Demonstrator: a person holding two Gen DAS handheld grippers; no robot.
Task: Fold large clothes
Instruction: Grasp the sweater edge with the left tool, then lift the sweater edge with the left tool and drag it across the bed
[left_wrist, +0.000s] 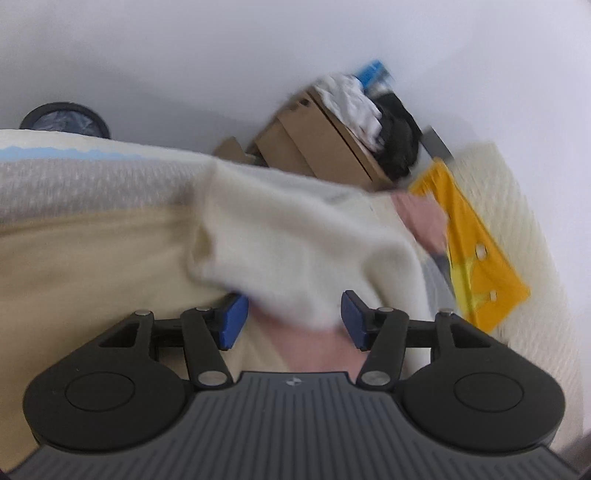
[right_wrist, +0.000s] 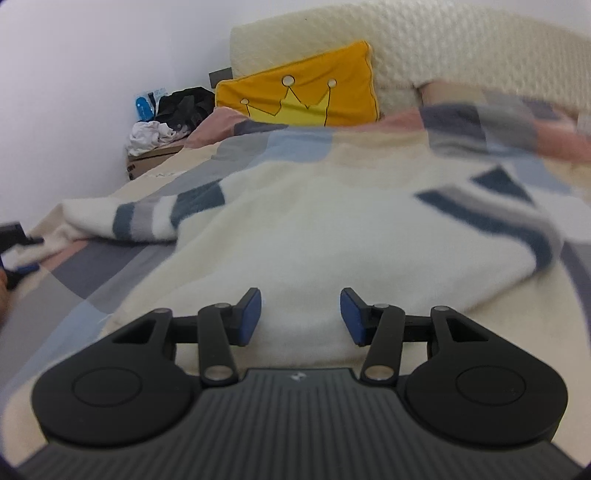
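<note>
Both grippers, left gripper (left_wrist: 291, 319) and right gripper (right_wrist: 301, 317), gape empty over the white sweater (right_wrist: 295, 229), spread on the bed (right_wrist: 92, 266) for folding.

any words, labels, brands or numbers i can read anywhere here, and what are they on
No text can be read.
Cardboard box: faint dark print on its side, too blurred to read.
Blue package by the wall: white markings, too small to read.
Yellow cushion: a drawn crown only, no words.
Each hand-held gripper body: a small round emblem, no letters.
</note>
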